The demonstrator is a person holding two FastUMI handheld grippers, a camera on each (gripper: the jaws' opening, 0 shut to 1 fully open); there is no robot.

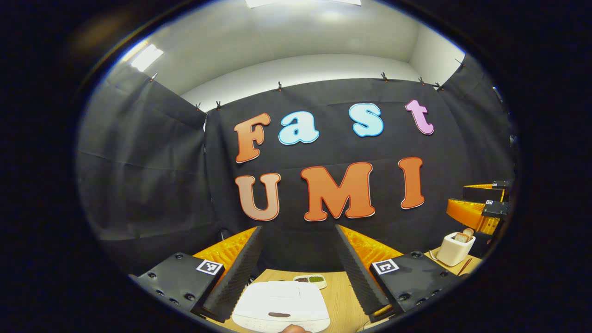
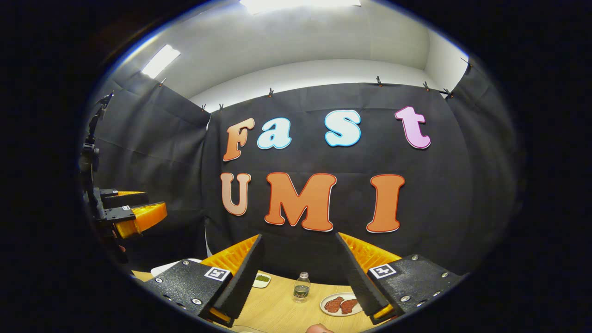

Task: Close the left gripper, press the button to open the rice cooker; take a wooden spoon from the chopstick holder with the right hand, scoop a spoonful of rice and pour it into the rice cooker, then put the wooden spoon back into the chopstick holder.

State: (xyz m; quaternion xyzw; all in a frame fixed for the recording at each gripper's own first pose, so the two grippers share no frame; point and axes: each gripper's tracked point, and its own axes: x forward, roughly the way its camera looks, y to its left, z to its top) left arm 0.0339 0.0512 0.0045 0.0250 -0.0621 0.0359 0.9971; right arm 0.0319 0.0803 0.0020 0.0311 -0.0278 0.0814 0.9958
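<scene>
The first step is not yet begun. The left hand-held gripper (image 1: 299,273) hangs spread wide above the white rice cooker (image 1: 280,307), whose lid is down, near the desk's (image 1: 340,296) front edge. The right hand-held gripper (image 2: 300,277) is also released and empty. The chopstick holder (image 1: 455,248) stands far right. Next, I judge, the left fingers must clench, then descend onto the button.

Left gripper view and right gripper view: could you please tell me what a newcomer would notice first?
The open left hand-held gripper frames a shut white rice cooker on the wooden table. A white chopstick holder stands at the right. In the right gripper view, the open right hand-held gripper frames a small bottle beside a plate of reddish food.
</scene>
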